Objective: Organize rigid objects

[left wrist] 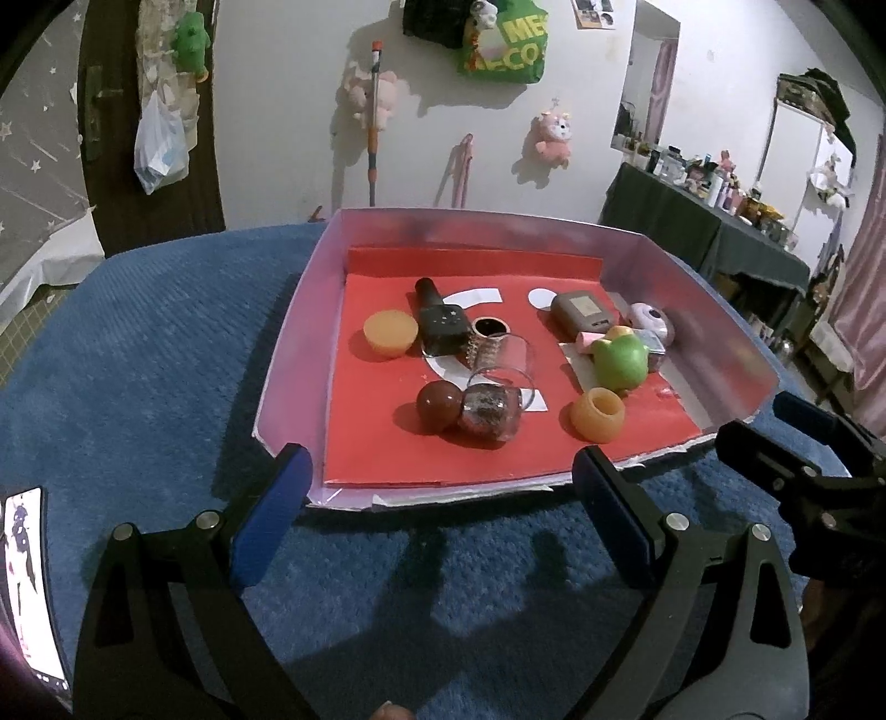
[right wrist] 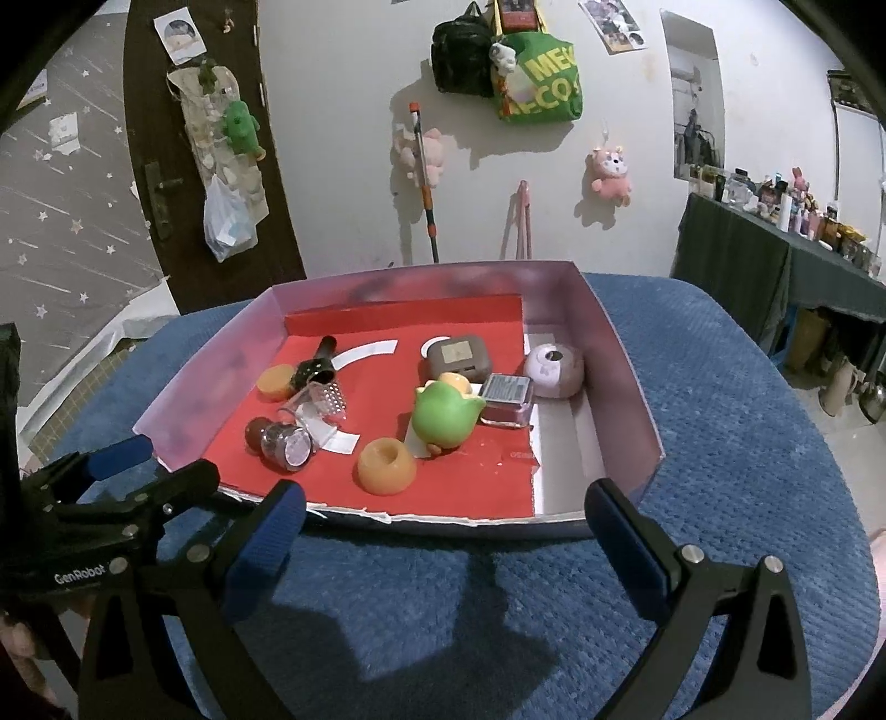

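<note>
A shallow box (left wrist: pixel 326 260) (right wrist: pixel 620 354) with a red floor sits on a blue cloth. In it lie a green toy (left wrist: pixel 620 360) (right wrist: pixel 446 415), an orange ring (left wrist: pixel 598 414) (right wrist: pixel 386 464), an orange cup (left wrist: pixel 389 334) (right wrist: pixel 275 381), a black bottle (left wrist: pixel 437 324) (right wrist: pixel 315 363), a brown-capped glass bottle (left wrist: pixel 470 412) (right wrist: pixel 282 440), a brown case (left wrist: pixel 581 315) (right wrist: pixel 457 357), a pale pink ball (left wrist: pixel 650 321) (right wrist: pixel 554 363) and a small pink box (right wrist: pixel 506 399). My left gripper (left wrist: pixel 443 515) is open and empty before the box's near edge. My right gripper (right wrist: pixel 448 543) is open and empty there too.
The blue cloth (left wrist: pixel 138 332) (right wrist: pixel 747 415) covers the surface around the box. A phone (left wrist: pixel 27 581) lies at the left edge. Plush toys and bags hang on the wall (left wrist: pixel 498 39). A cluttered dark table (left wrist: pixel 720 221) stands at the right.
</note>
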`<act>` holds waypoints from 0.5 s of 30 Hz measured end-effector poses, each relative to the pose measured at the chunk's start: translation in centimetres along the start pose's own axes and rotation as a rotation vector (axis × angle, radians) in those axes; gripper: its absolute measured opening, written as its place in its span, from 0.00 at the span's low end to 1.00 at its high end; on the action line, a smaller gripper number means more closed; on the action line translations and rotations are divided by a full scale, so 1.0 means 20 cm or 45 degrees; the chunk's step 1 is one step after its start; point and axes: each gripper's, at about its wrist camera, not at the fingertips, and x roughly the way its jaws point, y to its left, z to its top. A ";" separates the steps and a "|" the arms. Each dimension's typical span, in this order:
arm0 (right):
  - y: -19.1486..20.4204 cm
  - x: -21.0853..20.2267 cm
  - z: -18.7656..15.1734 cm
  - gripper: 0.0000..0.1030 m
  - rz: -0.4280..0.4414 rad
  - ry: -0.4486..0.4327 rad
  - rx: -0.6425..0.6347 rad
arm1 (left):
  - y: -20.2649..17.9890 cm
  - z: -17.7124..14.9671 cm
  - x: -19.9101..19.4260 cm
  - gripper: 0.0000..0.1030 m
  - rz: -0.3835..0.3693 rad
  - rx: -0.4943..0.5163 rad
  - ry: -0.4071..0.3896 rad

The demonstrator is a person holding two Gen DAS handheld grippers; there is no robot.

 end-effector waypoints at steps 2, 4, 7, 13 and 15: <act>0.00 -0.02 0.00 1.00 0.003 0.000 0.001 | 0.00 -0.01 -0.01 0.94 -0.013 0.001 0.003; 0.00 -0.03 -0.01 1.00 0.003 0.002 0.001 | -0.01 -0.02 -0.02 0.97 -0.022 -0.001 0.012; 0.00 -0.05 -0.03 1.00 0.003 0.015 0.007 | -0.01 -0.04 -0.03 1.00 -0.029 0.001 0.019; -0.02 -0.05 -0.09 1.00 0.001 0.062 0.025 | 0.00 -0.09 -0.04 1.00 -0.040 -0.015 0.038; -0.03 -0.04 -0.11 1.00 -0.001 0.081 0.031 | 0.01 -0.11 -0.04 1.00 -0.027 -0.014 0.051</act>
